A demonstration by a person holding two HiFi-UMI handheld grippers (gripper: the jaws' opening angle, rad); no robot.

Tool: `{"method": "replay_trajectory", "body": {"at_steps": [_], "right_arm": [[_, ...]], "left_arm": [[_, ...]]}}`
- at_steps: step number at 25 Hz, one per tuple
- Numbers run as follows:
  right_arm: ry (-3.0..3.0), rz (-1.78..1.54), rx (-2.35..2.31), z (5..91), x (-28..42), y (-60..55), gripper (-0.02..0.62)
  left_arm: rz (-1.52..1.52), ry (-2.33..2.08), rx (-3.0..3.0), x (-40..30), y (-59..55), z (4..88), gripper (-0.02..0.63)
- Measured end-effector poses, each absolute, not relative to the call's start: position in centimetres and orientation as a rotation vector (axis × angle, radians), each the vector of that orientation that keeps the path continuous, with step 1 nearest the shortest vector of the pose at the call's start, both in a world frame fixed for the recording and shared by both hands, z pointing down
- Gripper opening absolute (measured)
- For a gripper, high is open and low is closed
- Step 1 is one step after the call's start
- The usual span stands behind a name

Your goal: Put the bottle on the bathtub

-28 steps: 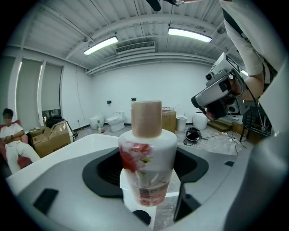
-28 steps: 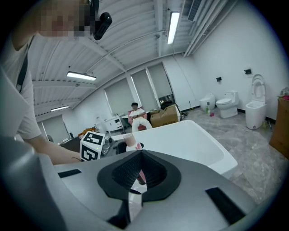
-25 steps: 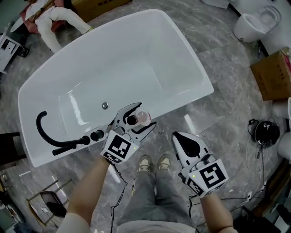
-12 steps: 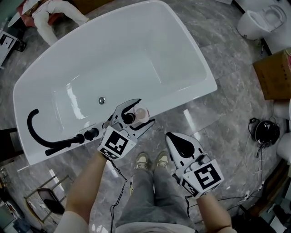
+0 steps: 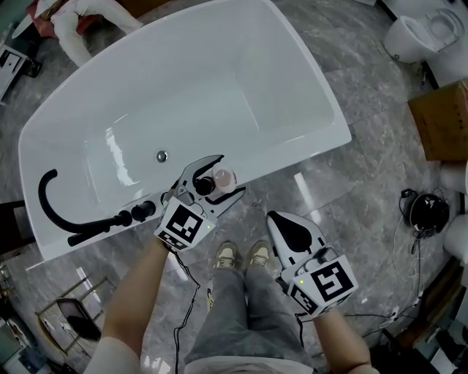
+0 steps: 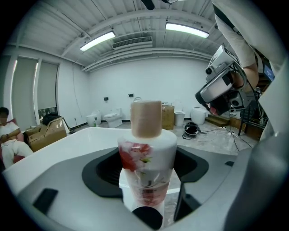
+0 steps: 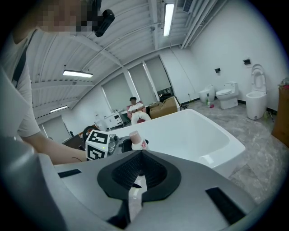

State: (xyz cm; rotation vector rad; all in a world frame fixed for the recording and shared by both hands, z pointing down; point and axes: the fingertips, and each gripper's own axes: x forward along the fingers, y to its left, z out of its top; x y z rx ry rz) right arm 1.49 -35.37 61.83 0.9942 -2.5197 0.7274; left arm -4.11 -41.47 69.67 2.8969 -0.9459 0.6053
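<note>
A white bottle with a red flower print and a pale pink cap stands upright between the jaws of my left gripper, which is shut on it. The bottle is over the near rim of the white bathtub, just right of the black tap knobs; whether its base rests on the rim I cannot tell. My right gripper is shut and empty, held over the marble floor to the right of the left one. In the right gripper view the bottle shows beside the tub.
A curved black faucet sits at the tub's left end, a drain in its floor. A toilet, a cardboard box and black cables are to the right. A seated person is beyond the tub.
My left gripper and the bottle have shifted slightly up and left along the tub's near rim. The right gripper has drifted a little left.
</note>
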Motion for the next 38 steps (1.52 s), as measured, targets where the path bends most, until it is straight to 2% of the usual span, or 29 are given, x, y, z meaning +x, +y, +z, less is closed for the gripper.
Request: {"method": "replay_trajectory", "body": {"at_steps": [6,10,14,27,29,32,38], "right_arm": [[-2.517,0.741,0.975,61.8,1.1,-34.7,0.029],[-2.485,0.754,0.972,61.6,1.3,-34.3,0.028],[-2.466,0.786,0.973,59.9,1.4,-33.8,0.028],[-2.56,0.643,1.069,46.2,2.8,-31.6,0.028],[-2.589,0.607,1.08,43.5,3.0,-31.1,0.028],[-2.599,0.527,1.11,40.1,3.6,-30.4,0.028],[-2.65,0.436,1.119,34.1,4.0,-28.7,0.028]], "left_arm": [[0.618,-0.918,2.9,-4.2,-41.7,69.9,0.348],[0.66,-0.922,2.885,-4.5,-41.5,70.2,0.371],[0.665,-0.888,2.838,-5.3,-40.8,69.2,0.425],[0.473,-1.027,2.746,-7.4,-34.8,55.2,0.426],[0.465,-1.076,2.754,-7.6,-33.5,52.3,0.397],[0.466,-1.193,2.754,-8.3,-32.2,48.2,0.253],[0.388,-1.326,2.726,-9.0,-30.1,41.3,0.179]]}}
